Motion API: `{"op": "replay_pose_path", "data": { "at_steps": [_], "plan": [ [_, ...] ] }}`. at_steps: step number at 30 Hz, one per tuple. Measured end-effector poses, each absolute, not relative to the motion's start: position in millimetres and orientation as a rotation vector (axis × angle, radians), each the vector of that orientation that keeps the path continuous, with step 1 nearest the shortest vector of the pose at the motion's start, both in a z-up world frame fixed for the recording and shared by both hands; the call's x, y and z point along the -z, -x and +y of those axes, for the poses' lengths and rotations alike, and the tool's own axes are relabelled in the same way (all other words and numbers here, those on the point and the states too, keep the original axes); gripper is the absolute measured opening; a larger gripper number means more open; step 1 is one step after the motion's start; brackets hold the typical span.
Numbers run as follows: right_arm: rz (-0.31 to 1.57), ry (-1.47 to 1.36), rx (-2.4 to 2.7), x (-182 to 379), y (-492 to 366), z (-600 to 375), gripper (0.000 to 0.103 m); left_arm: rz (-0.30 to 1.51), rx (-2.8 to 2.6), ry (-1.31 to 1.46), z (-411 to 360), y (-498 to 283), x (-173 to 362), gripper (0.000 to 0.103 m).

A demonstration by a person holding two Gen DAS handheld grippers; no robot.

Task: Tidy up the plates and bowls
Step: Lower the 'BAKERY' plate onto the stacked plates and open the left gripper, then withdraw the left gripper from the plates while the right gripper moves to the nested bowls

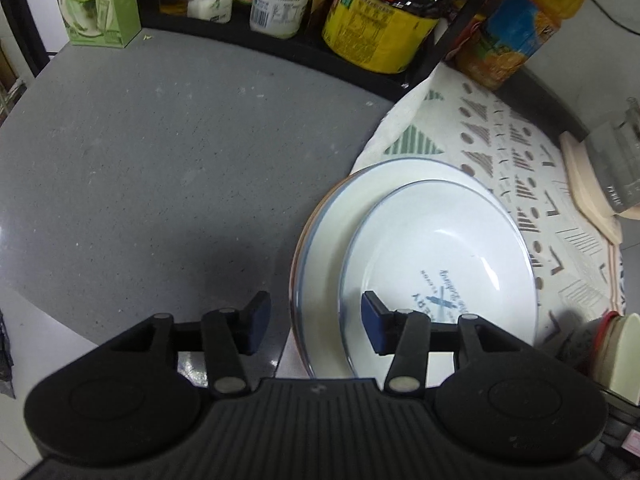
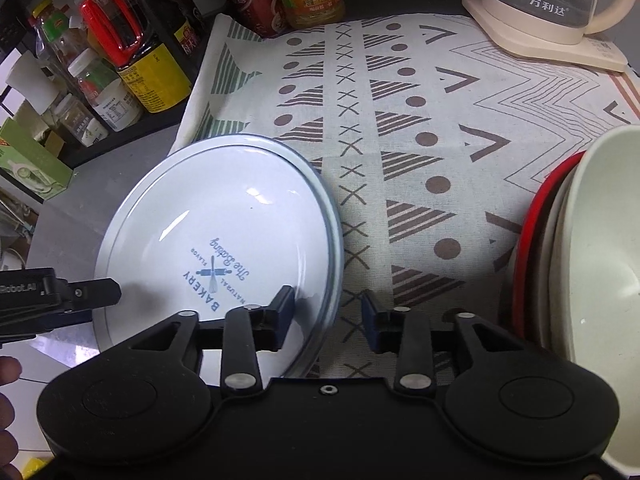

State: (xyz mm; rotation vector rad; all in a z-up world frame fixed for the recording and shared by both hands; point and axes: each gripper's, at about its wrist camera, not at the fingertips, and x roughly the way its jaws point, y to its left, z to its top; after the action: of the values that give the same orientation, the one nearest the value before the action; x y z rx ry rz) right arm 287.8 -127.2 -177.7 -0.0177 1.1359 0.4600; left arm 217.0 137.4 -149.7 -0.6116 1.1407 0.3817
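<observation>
Jaws of both grippers apart astride plate (image 2: 216, 236) rim; right view alone shows bowls (image 2: 600, 240).

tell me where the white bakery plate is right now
The white bakery plate lies on top of a larger plate at the left edge of the patterned cloth, just right of the grey counter, with both grippers' open jaws straddling its rim.

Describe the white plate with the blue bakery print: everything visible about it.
The glossy white, ceramic-looking plate with the blue bakery print is shallow and round with a thin blue rim line. Its centre shows a crossed rolling pin and whisk with the word BAKERY. It lies face up, nested on a larger white blue-rimmed plate, empty, half over the patterned cloth. Both grippers' jaws straddle its rim without pressing.
</observation>
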Motion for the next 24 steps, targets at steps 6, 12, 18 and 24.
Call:
{"op": "replay_pose_path", "data": {
  "at_steps": [6, 12, 18, 24],
  "plan": [
    [1.154, 0.036, -0.469, 177.3, -286.3, -126.4, 0.039, 1.135, -0.371, 0.632, 141.5, -219.9, 153.8, 0.041],
    [1.152, 0.054, -0.475, 175.5, -284.6, -122.3, 0.039, 1.107, -0.368, 0.666, 145.7, -216.3, 152.8, 0.028],
    [1.14, 0.065, -0.454, 174.6, -282.5, -118.6, 0.039, 1.12, -0.361, 0.652, 148.7, -212.5, 149.0, 0.032],
    [1.117, 0.055, -0.414, 166.3, -278.5, -119.4, 0.039, 1.118, -0.35, 0.653, 155.3, -202.2, 143.1, 0.038]
  ]
}}
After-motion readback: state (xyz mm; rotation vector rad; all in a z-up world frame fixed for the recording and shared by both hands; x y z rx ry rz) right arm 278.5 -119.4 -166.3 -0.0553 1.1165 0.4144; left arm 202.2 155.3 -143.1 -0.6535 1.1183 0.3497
